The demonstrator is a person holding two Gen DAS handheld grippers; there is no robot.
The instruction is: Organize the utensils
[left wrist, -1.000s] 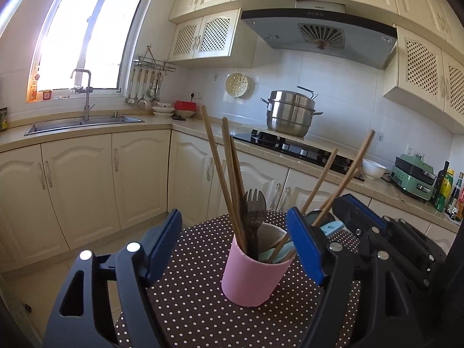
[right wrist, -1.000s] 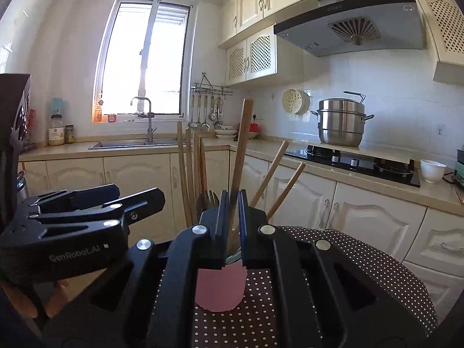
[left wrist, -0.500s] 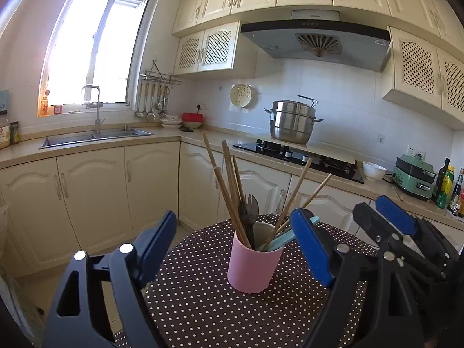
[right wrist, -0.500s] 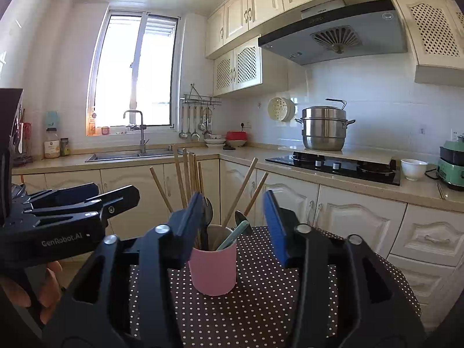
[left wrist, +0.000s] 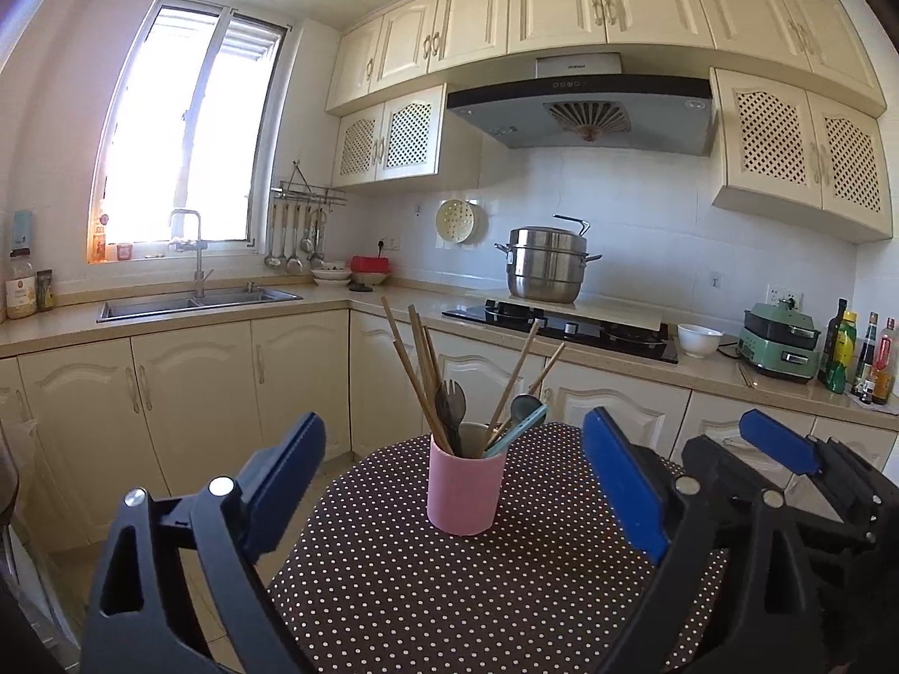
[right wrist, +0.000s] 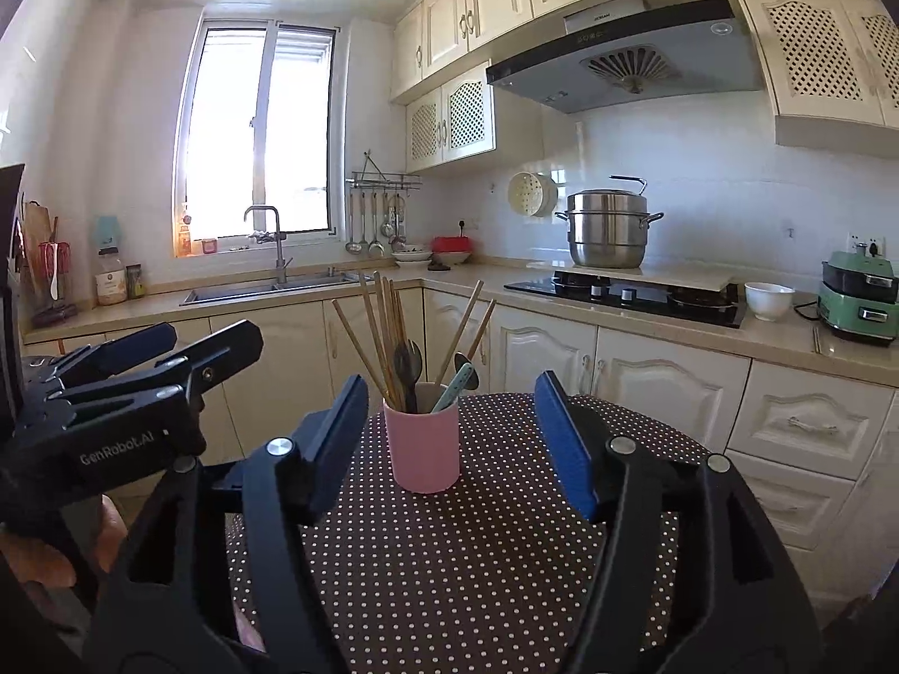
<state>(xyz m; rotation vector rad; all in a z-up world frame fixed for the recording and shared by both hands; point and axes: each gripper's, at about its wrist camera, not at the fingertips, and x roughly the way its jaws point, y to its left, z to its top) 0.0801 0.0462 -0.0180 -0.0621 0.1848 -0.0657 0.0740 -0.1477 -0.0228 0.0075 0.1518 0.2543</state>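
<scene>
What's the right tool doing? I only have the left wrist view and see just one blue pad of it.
Observer: The right tool is empty, with its jaws opening. The pink cup stands ahead of its pads, untouched.
Operator: Anything past my left edge?
Observer: A wooden board leans at the far left end of the counter.
Operator: What's under my tool?
Observer: A hand grips below the left tool.
</scene>
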